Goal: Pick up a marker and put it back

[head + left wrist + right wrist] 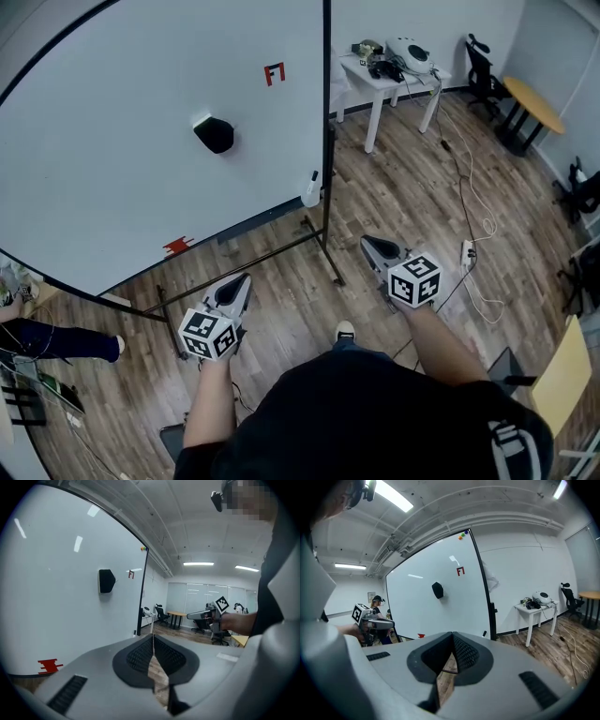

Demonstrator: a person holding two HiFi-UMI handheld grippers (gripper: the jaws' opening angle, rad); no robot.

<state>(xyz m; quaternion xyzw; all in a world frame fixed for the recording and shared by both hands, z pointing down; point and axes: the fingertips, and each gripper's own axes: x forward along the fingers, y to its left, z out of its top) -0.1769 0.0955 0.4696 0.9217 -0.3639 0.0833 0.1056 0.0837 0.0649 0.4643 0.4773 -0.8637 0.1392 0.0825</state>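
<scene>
Marker: not surely identifiable. The likeliest spot is a small white holder (310, 190) clipped at the lower right corner of the whiteboard (112, 178), with something dark standing in it, too small to tell. It is well apart from both grippers.

On the board face: a black eraser (214, 134) stuck near the middle, a red mark (274, 73) upper right, and another red mark (178, 247) at the bottom edge. The board stands upright on a black frame (325, 225) with feet on the wood plank floor (403, 197).

Left gripper (239, 279): jaws together at the tips, nothing between them, pointed toward the board. Right gripper (367, 241): jaws together too, empty, also aimed at the board.

Room: a white table (380, 82) right of the board carries a white device (410, 53) and dark clutter. A black office chair (483, 75) and a yellow round table (532, 101) sit further right. A power strip (466, 253) with white cable lies on the floor. Another person (56, 339) is at the left edge.
</scene>
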